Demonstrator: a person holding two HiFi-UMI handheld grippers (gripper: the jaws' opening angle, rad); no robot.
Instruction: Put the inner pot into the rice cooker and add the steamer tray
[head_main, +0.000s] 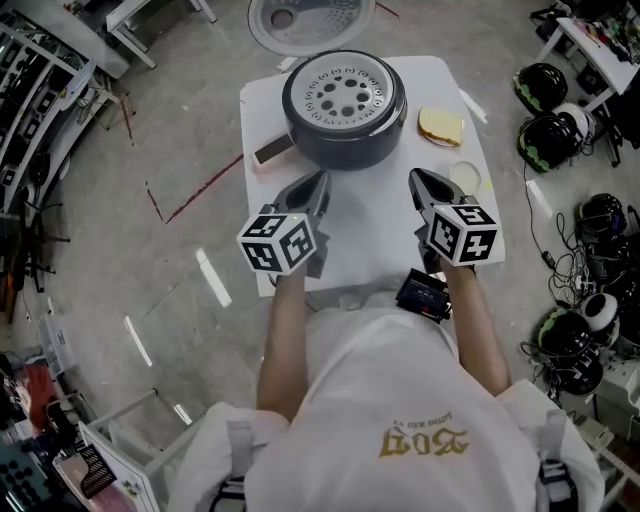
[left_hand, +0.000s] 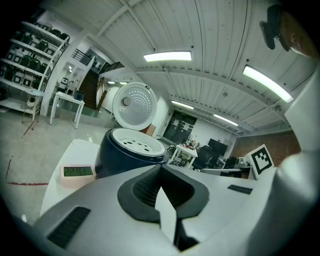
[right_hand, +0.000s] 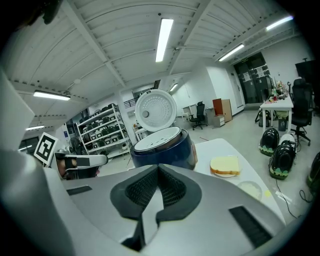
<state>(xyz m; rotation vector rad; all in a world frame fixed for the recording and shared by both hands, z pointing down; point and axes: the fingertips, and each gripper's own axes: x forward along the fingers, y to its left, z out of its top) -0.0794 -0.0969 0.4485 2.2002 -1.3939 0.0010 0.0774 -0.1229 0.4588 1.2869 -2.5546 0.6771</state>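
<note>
steamer tray (head_main: 345, 95), white and pierced with round holes, seated flat in the mouth of the dark rice cooker (head_main: 345, 140); anything beneath the tray hidden from view. cooker upright at the far end of a white table (head_main: 370, 235), round lid (head_main: 310, 22) thrown back behind it, perforated inner face showing. just beside the cooker at its left in the head view, a small pale timer (head_main: 272, 152) with a green display. to the cooker's right and apart from it, a yellow slice (head_main: 440, 126), bread or sponge, on a small plate; nearer the person from there, a shallow round dish (head_main: 466, 177). on the near side of the cooker, left gripper (head_main: 320, 182) and right gripper (head_main: 415, 180) side by side over bare tabletop, both aimed at the cooker, short of it and touching nothing. jaws of each pressed together, ribbed pads meeting with nothing between them. marker cubes at the back of each gripper, bare forearms behind them. farther right of the cooker, off the table, black helmets (head_main: 545, 85) and loose cables on the grey floor. far to the cooker's left, metal shelving (head_main: 30, 90).
</note>
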